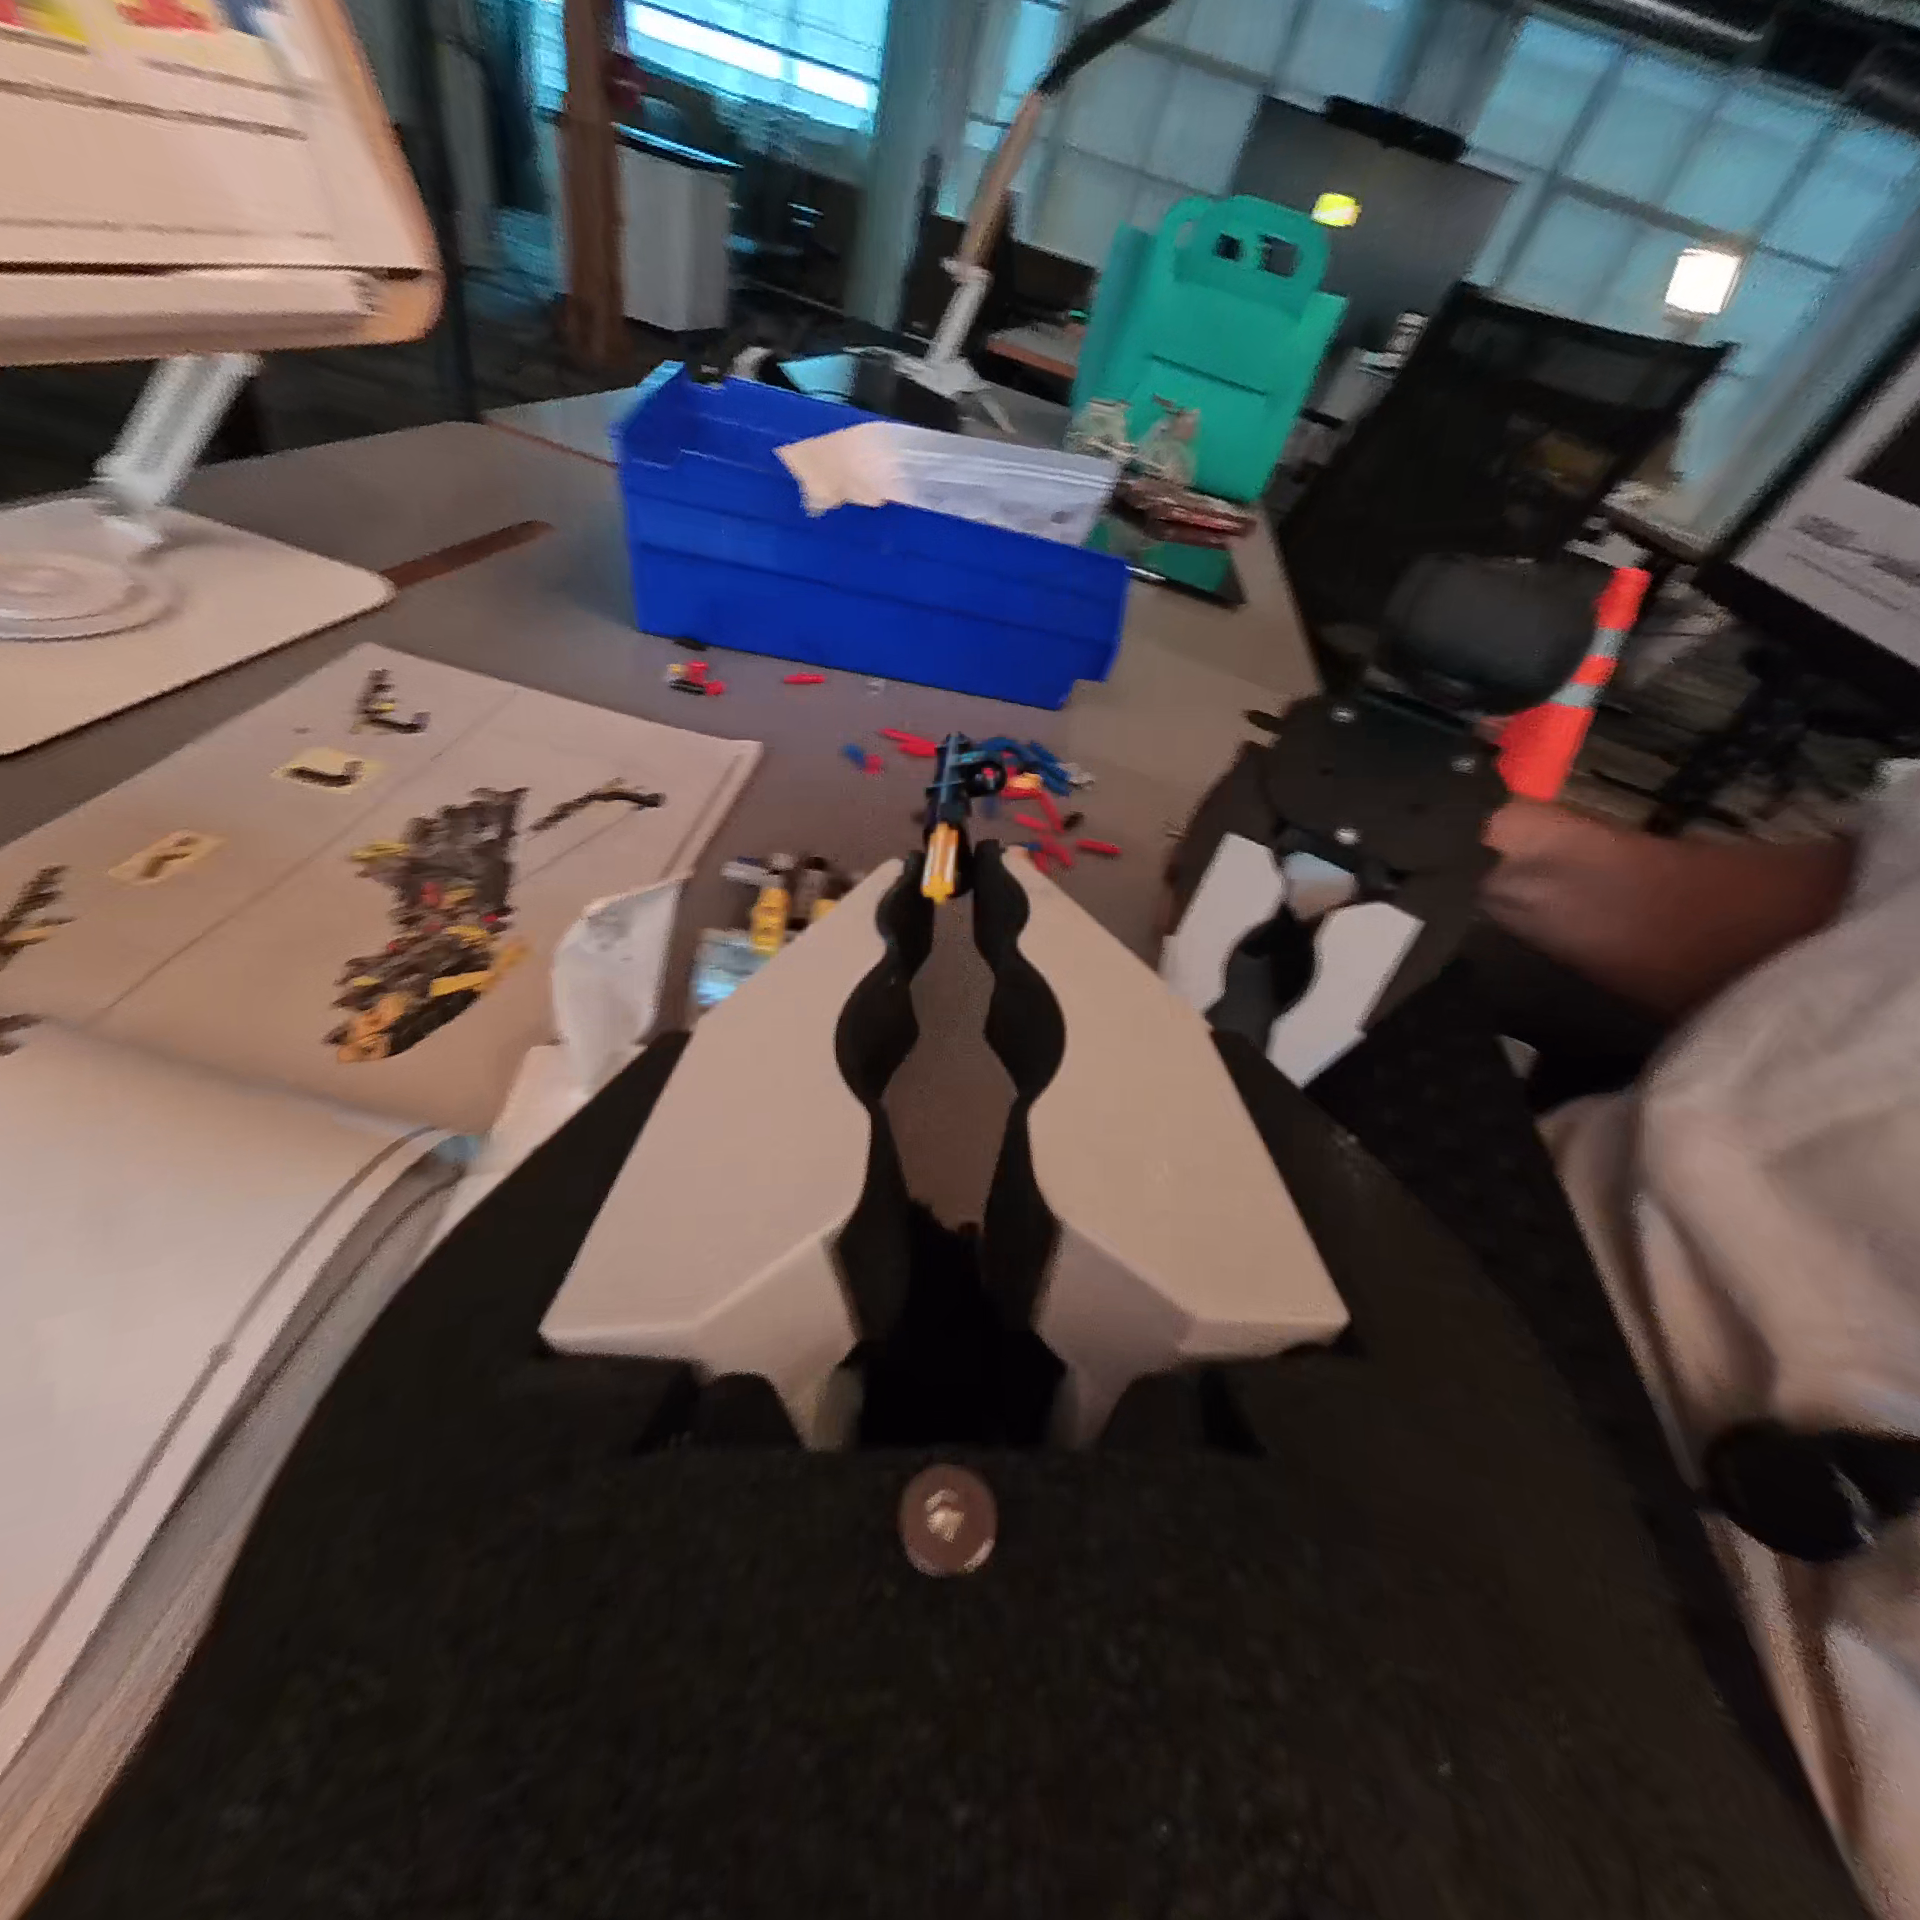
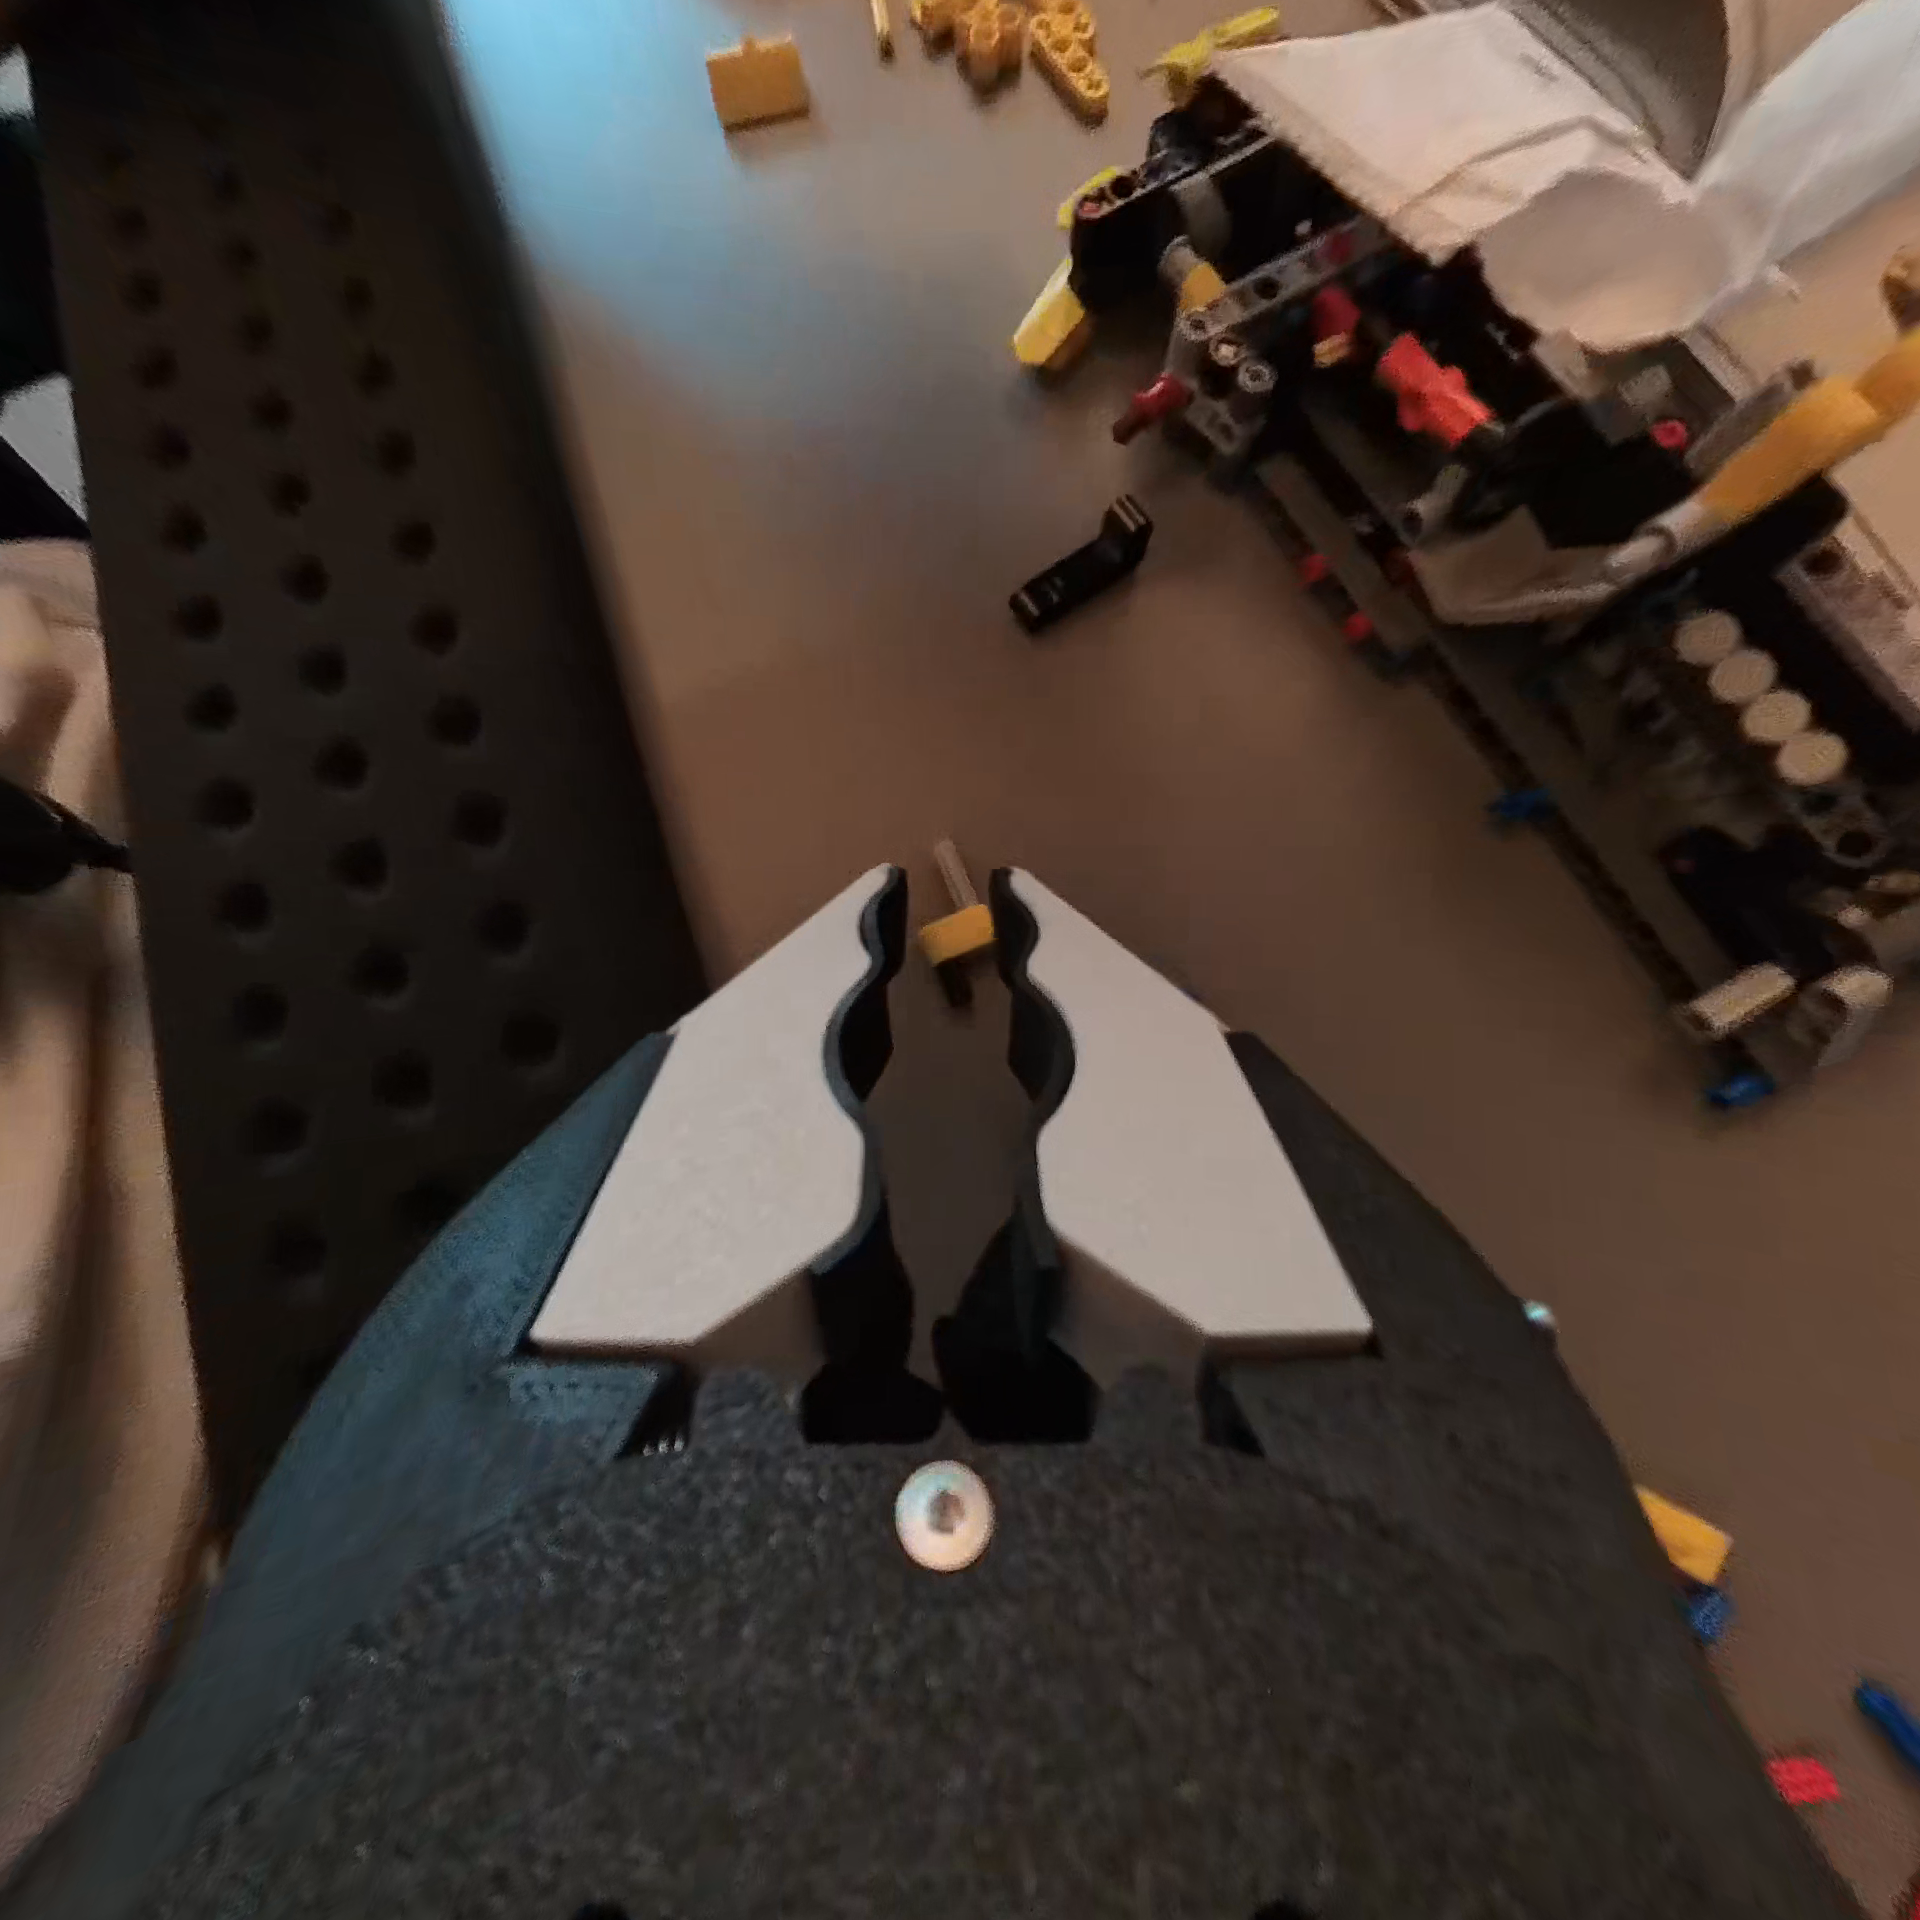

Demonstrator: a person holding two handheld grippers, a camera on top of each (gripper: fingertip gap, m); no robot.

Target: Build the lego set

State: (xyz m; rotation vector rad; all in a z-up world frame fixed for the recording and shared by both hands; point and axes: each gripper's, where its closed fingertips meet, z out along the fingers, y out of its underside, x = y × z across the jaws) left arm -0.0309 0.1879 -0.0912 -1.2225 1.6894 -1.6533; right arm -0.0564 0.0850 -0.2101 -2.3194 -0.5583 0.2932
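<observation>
In the left wrist view my left gripper [image 1: 943,868] is shut on a small lego sub-assembly [image 1: 948,821] of yellow, black and blue parts, which sticks out past the fingertips above the table. My right gripper shows to its right [image 1: 1288,914], held by a hand. In the right wrist view my right gripper [image 2: 948,914] is closed on a short grey axle with a yellow bush [image 2: 954,930], above the grey table. The partly built lego model [image 2: 1507,468], black and grey with red and yellow parts, lies to the right. A loose black piece [image 2: 1081,566] lies beside it.
An open instruction book [image 1: 364,883] lies at the left, and a blue bin [image 1: 862,582] stands behind loose red and blue pins [image 1: 1029,810]. Yellow pieces [image 2: 1039,42] and a white bag [image 2: 1507,135] lie at the top. A black perforated panel [image 2: 312,623] stands at the left. Some 15 centimeters of space lies between my two pairs of fingers. My right gripper is the nearer one to the loose black piece [image 2: 1081,566]: about 7 centimeters, against 12 centimeters.
</observation>
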